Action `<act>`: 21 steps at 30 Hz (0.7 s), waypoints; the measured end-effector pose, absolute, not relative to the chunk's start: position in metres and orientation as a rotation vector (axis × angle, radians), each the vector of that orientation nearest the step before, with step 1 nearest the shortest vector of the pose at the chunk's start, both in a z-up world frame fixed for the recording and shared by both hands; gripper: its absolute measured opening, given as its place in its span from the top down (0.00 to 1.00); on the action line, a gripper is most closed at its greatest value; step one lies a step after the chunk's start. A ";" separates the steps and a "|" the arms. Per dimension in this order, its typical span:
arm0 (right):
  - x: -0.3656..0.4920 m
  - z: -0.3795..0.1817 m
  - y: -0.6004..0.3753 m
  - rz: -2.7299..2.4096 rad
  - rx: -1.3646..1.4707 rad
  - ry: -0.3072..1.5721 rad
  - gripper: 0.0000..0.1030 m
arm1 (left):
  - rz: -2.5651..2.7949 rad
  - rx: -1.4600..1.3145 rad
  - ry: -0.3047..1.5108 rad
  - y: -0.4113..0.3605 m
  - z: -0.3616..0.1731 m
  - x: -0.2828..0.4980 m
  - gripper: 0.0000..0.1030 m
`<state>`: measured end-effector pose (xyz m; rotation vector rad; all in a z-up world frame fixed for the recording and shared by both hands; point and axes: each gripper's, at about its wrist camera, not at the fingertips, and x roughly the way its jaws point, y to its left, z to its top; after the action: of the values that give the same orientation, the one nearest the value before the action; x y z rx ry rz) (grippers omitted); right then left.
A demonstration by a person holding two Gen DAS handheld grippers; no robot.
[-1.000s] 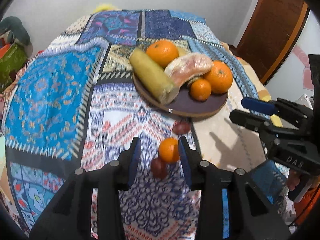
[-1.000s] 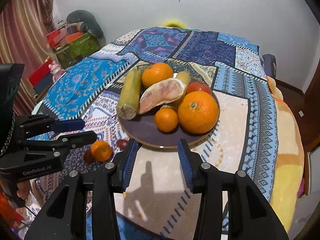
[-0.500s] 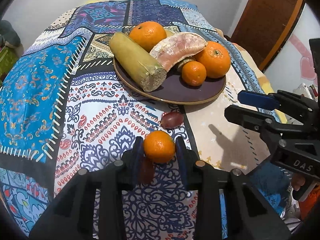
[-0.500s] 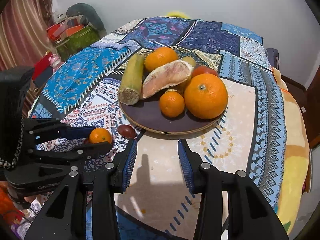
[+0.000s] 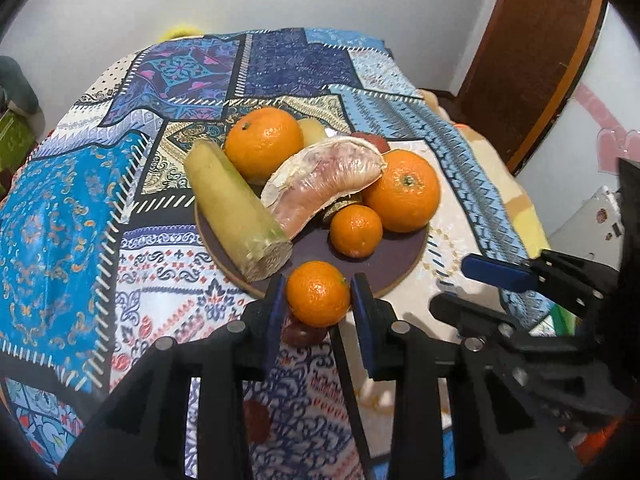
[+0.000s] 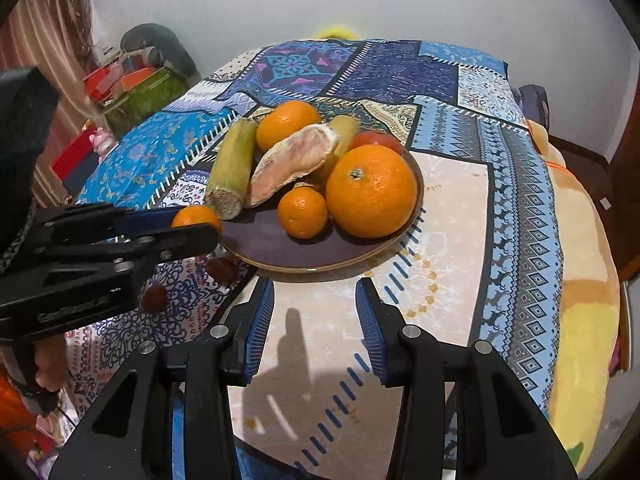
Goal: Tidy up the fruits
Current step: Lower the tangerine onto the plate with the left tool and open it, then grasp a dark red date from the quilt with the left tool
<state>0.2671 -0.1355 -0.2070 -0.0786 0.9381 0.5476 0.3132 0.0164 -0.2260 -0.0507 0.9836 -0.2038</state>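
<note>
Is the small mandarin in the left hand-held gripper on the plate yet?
Not yet. The small mandarin is clamped in the left hand-held gripper, at the plate rim.

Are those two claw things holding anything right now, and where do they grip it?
The left gripper holds a small orange, its fingers pressing its two opposite sides. The right gripper holds nothing.

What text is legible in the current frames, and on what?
None can be read right now.
Left gripper body: a light printed label low on its side in the right wrist view, too blurred to read.
Right gripper body in the left wrist view: no lettering shows.
Plate, fruit and patchwork cloth: patterns only, no words.
</note>
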 end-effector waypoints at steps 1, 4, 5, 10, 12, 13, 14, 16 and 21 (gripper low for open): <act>0.267 -0.207 -0.136 0.548 -0.077 0.938 0.62 | -0.198 -0.048 0.987 0.015 -0.228 0.316 0.69; 0.268 -0.208 -0.137 0.551 -0.075 0.941 0.62 | -0.193 -0.044 0.981 0.013 -0.228 0.316 0.59; 0.268 -0.208 -0.137 0.552 -0.076 0.942 0.62 | -0.191 -0.045 0.976 0.014 -0.227 0.315 0.52; 0.266 -0.210 -0.132 0.561 -0.089 0.950 0.62 | -0.169 -0.048 0.946 0.026 -0.218 0.304 0.50; 0.265 -0.210 -0.129 0.565 -0.097 0.952 0.62 | -0.154 -0.054 0.951 0.037 -0.218 0.297 0.50; 0.265 -0.210 -0.128 0.567 -0.099 0.953 0.62 | -0.147 -0.053 0.959 0.041 -0.219 0.293 0.50; 0.263 -0.210 -0.125 0.572 -0.104 0.954 0.62 | -0.140 -0.051 0.965 0.044 -0.220 0.290 0.50; 0.261 -0.210 -0.121 0.578 -0.116 0.954 0.62 | -0.124 -0.053 0.989 0.054 -0.228 0.280 0.50; 0.258 -0.210 -0.107 0.601 -0.152 0.954 0.62 | -0.136 -0.087 1.046 0.067 -0.247 0.260 0.51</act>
<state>0.2576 -0.1071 -0.2102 -0.1519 0.9544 0.6009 0.2601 0.0667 -0.2468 -0.0872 1.0458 -0.1363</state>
